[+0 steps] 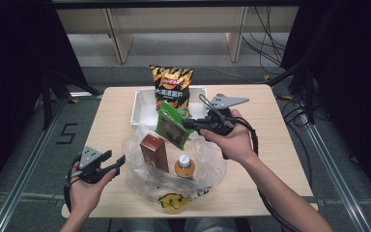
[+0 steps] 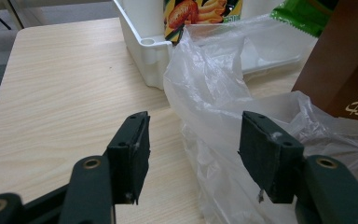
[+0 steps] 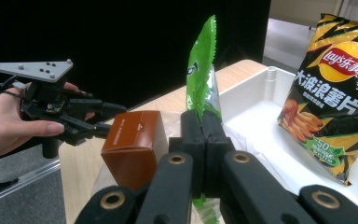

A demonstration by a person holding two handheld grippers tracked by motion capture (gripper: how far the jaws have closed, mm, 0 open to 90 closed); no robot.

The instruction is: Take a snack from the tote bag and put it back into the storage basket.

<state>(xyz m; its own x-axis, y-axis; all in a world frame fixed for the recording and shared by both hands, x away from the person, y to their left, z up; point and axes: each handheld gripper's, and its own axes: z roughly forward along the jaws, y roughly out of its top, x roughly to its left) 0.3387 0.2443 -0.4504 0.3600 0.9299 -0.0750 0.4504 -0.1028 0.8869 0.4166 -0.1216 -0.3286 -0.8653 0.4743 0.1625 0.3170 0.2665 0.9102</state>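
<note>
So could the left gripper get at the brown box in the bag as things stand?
Probably yes. The left gripper has its jaws open beside the plastic bag, and the brown box stands upright just past the loose film, which may get pinched with it.

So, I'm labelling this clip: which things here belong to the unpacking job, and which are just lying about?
In the job:
green packet, clamped in the right hand-held gripper
plastic bag
brown box
bottle
white tray
chip bag

Lying about:
floor cables
</note>
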